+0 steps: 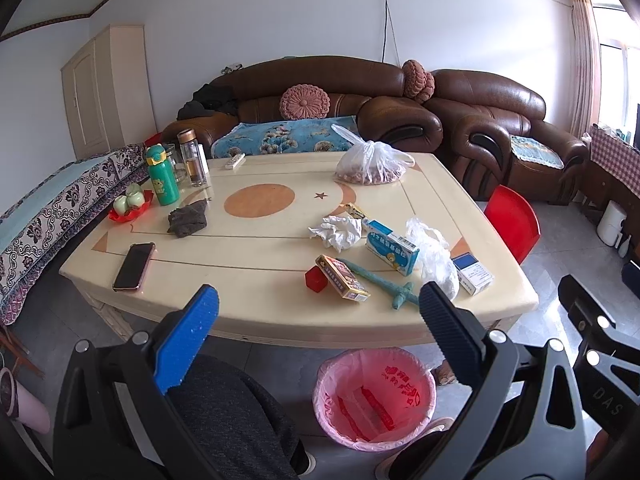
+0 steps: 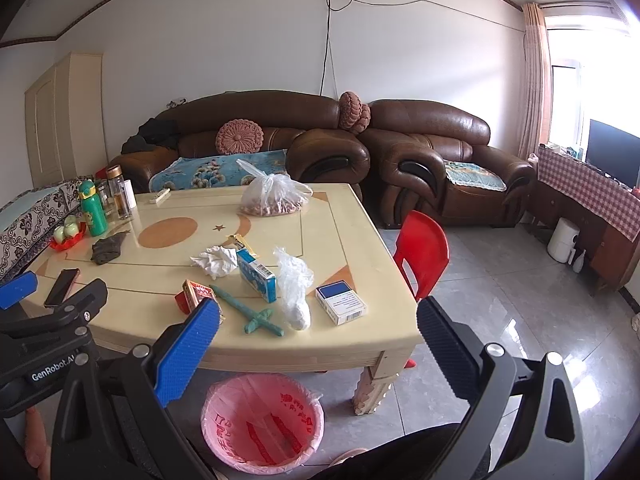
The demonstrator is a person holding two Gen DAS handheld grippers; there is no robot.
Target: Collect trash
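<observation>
Right wrist: "GenRobot.AI" on left gripper [image 2: 24, 294]; both grippers spread wide, empty.

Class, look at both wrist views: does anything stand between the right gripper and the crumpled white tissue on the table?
Yes. The green toy sword and the blue-and-white medicine box lie nearer the open right gripper than the crumpled tissue.
</observation>
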